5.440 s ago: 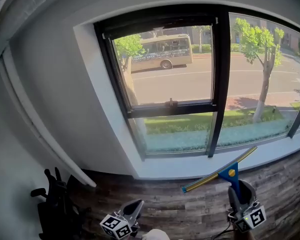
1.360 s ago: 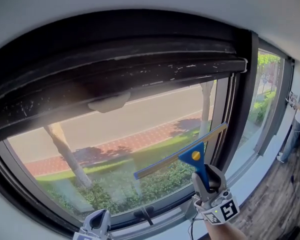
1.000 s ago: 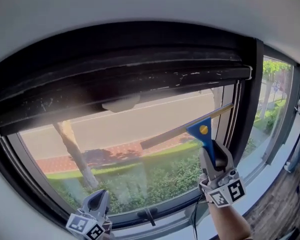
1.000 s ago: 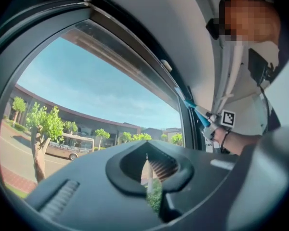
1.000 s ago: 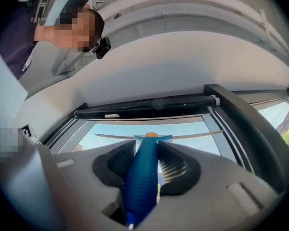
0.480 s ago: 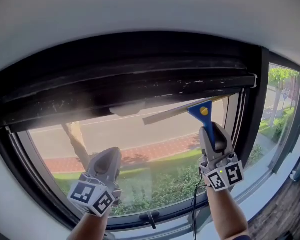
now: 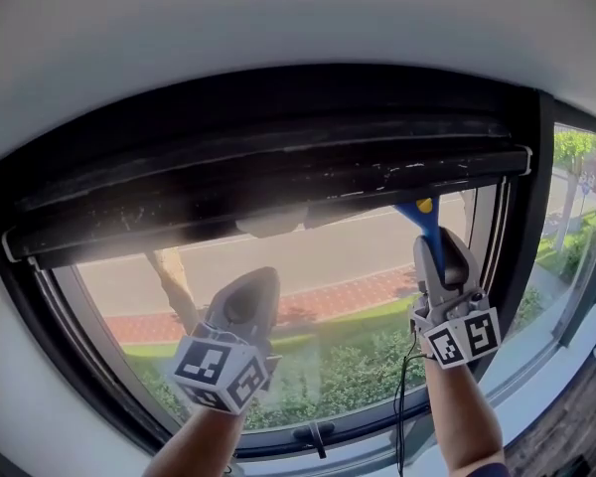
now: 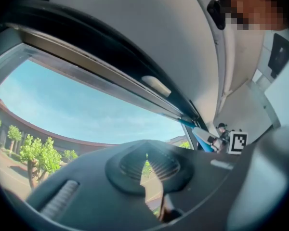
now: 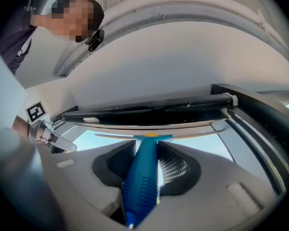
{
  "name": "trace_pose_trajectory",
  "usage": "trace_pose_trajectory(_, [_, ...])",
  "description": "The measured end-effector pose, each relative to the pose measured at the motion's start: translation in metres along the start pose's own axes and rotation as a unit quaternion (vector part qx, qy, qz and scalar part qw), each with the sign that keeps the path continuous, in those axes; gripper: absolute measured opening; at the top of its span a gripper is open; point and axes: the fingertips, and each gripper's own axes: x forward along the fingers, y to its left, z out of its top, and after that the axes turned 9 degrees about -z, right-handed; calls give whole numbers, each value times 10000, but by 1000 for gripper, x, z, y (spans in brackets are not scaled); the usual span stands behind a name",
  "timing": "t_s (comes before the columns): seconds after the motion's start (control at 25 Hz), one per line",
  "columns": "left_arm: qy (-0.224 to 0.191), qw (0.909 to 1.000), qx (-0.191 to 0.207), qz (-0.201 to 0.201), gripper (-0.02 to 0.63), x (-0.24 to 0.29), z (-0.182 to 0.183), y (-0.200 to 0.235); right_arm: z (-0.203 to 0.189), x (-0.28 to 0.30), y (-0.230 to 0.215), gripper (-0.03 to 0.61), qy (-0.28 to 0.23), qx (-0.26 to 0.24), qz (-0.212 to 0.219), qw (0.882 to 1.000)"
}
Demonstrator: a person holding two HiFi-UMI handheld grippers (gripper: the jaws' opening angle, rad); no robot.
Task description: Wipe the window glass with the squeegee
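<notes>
We hold the squeegee [image 7: 427, 229] in the right tongs [image 7: 439, 256], which pinch its blue handle [image 9: 142, 177]. The right gripper view shows that handle lying between the two pads. The blade [image 9: 154, 136] is at the very top of the window glass [image 7: 308, 266], just under the black top rail [image 7: 278, 162], so the head view hides most of it. The left tongs [image 7: 250, 296] are pressed together at the tips w/ nothing in them. They are raised near the glass and are apart from the squeegee.

The step in hand, we think, is to begin the pull downward. To do it well we should keep the blade flat on the glass along its whole length, w/ even pressure, and draw straight down w/o lifting. The rail is very close, so the blade may catch there.

Vs. half a sec ago, the blade was tilted and clearly visible below the rail; now it is higher and more level. The left tongs came up a bit too. A few sec earlier we stood far from the window, w/ the squeegee low.
</notes>
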Motion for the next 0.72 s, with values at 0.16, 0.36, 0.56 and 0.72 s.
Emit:
trace_pose_trajectory(0.16, [21, 9999, -32, 98, 5, -3, -3, 3, -3, 12, -1, 144, 41, 53, -29, 10000])
trace_pose_trajectory(0.36, [18, 10000, 94, -9, 5, -2, 1, 2, -9, 20, -1, 144, 108, -66, -124, 9998])
trace_pose_trajectory(0.56, [1, 10000, 61, -62, 5, -4, 3, 3, -13, 21, 2, 144, 170, -110, -250, 9995])
trace_pose_trajectory(0.72, [13, 9999, 69, -133, 5, -3, 2, 1, -16, 20, 3, 144, 191, -57, -352, 9992])
